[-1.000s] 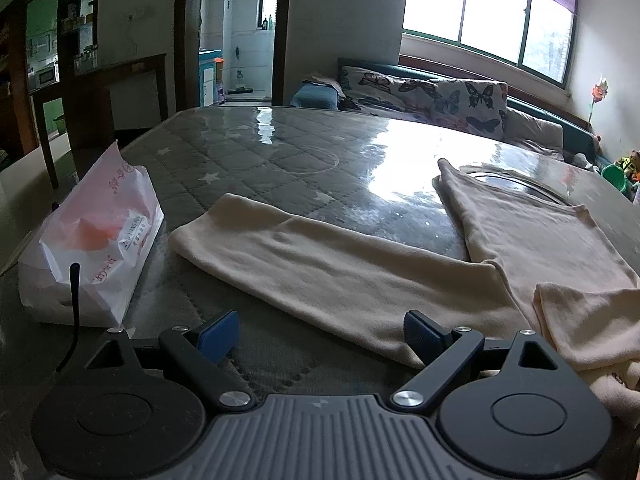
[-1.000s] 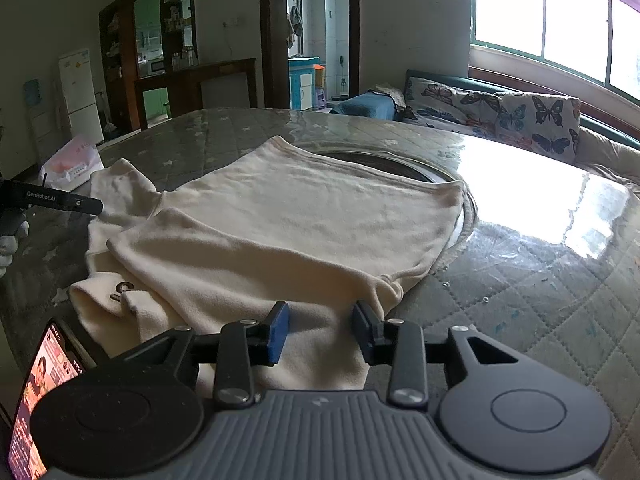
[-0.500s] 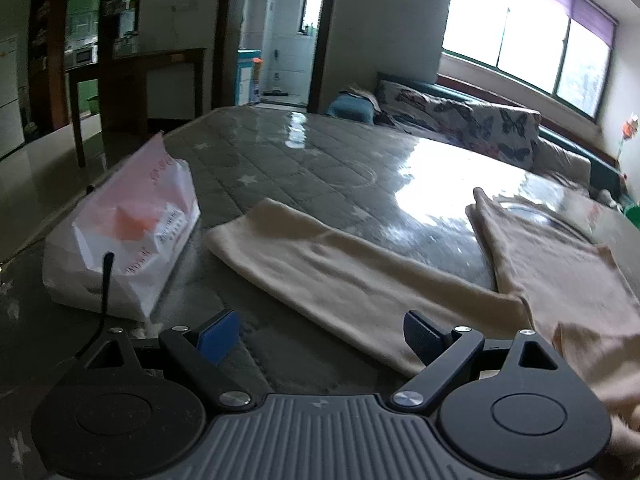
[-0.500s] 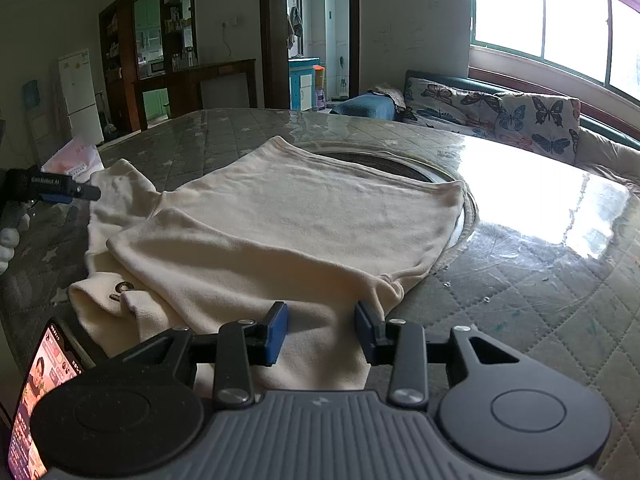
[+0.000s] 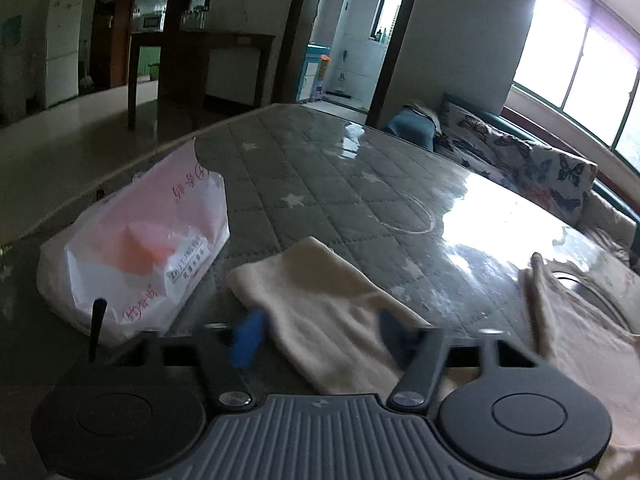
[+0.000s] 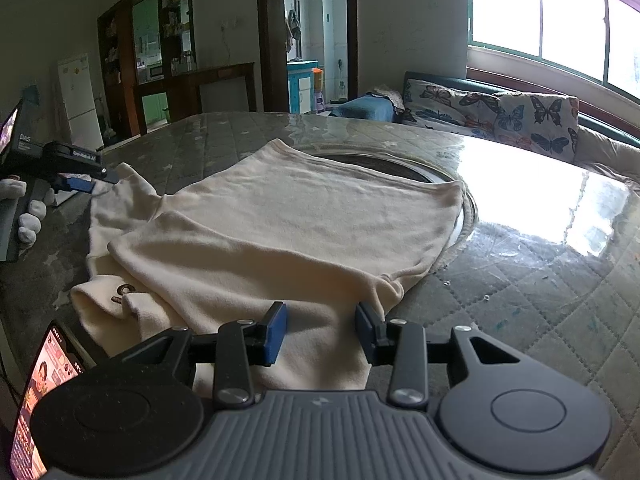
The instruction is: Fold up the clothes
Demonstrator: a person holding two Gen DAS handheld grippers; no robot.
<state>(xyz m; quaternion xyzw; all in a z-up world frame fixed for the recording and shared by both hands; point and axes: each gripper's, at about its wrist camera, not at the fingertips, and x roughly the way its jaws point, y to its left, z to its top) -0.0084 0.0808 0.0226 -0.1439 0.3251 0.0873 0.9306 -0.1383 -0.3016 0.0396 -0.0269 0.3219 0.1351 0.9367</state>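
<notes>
two grippers over the quilted counter (image 6: pixel 540 280). cream garment (image 6: pixel 288 232) lies flat on it, part folded. left gripper (image 5: pixel 316 336): jaws have just been closing w/ the sleeve (image 5: pixel 320 304) between them, blurred, can't tell if they pinch it. right gripper (image 6: pixel 320 330): jaws apart over the hem, not clamped. pink-white plastic bag (image 5: pixel 136 252) just beside the sleeve.

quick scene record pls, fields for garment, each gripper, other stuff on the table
garment: cream top spread flat on the quilted table, sleeve stretched toward a plastic bag
left gripper: jaws have just been closing, sleeve end between them, grip not clear through blur
right gripper: jaws partly apart over the garment's near edge, fabric between them, not visibly pinched
other: phone with lit screen at near left table edge
</notes>
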